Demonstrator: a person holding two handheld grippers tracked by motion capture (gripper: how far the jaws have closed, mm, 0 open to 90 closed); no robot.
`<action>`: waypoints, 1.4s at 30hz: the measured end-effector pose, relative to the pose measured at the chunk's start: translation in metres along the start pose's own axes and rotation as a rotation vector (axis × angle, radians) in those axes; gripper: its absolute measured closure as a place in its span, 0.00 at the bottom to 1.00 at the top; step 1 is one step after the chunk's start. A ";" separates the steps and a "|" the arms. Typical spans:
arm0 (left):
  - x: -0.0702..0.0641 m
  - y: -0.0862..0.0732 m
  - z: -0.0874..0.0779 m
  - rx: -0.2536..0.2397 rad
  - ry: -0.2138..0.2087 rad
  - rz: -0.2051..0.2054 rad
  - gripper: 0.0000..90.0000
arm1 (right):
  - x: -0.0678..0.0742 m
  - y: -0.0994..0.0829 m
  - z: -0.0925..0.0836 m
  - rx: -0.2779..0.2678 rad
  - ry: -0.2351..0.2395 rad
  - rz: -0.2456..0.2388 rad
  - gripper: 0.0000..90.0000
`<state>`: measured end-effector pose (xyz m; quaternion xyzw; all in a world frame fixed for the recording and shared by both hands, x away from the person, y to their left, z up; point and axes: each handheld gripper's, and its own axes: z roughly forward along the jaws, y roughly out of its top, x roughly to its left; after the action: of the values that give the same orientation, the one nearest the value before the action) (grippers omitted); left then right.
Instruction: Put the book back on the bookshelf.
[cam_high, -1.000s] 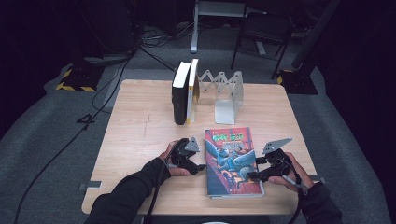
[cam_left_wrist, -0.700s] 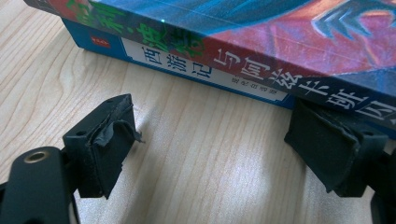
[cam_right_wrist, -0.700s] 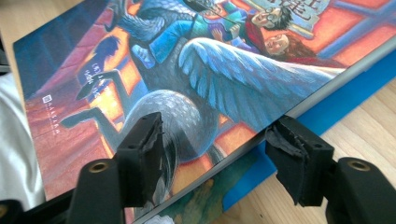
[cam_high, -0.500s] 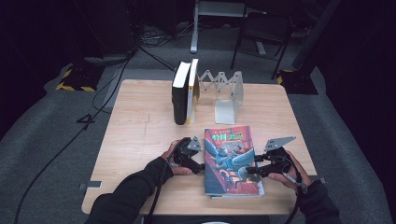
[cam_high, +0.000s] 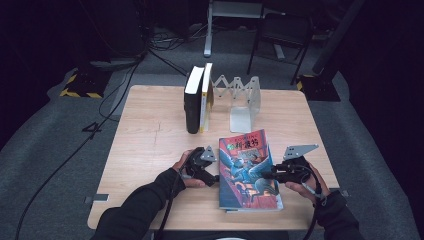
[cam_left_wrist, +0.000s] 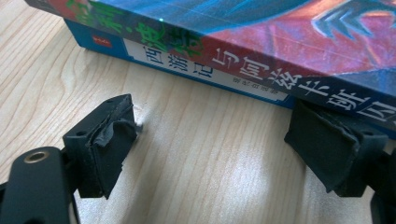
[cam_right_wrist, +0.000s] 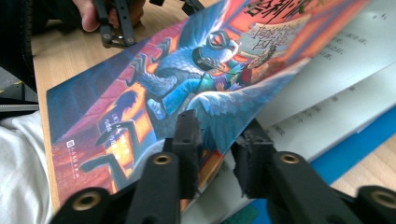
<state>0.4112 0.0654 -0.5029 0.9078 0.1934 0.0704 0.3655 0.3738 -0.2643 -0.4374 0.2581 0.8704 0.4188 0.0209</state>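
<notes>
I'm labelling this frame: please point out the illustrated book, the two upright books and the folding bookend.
illustrated book (cam_high: 247, 172): high view, middle of its front cover.
two upright books (cam_high: 194, 102): high view, top edge of the dark one.
folding bookend (cam_high: 250, 92): high view, its upright metal plate.

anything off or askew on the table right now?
Yes: the paperback's front cover is peeled up off its pages, the right gripper closing on that edge. The left gripper stands open at the spine. The upright books look tidy.
</notes>
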 end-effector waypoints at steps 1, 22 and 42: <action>0.002 0.000 0.000 -0.002 -0.003 -0.007 0.22 | 0.000 0.000 0.000 -0.006 0.001 -0.005 0.84; 0.040 0.016 0.000 -0.089 -0.006 -0.029 0.71 | 0.016 -0.001 -0.004 -0.140 -0.021 -0.172 0.92; 0.061 0.036 -0.034 -0.298 -0.070 -0.082 0.77 | 0.024 0.000 -0.018 -0.319 -0.068 -0.298 0.92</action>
<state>0.4685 0.0878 -0.4540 0.8366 0.2049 0.0514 0.5054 0.3484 -0.2662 -0.4209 0.1338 0.8205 0.5344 0.1525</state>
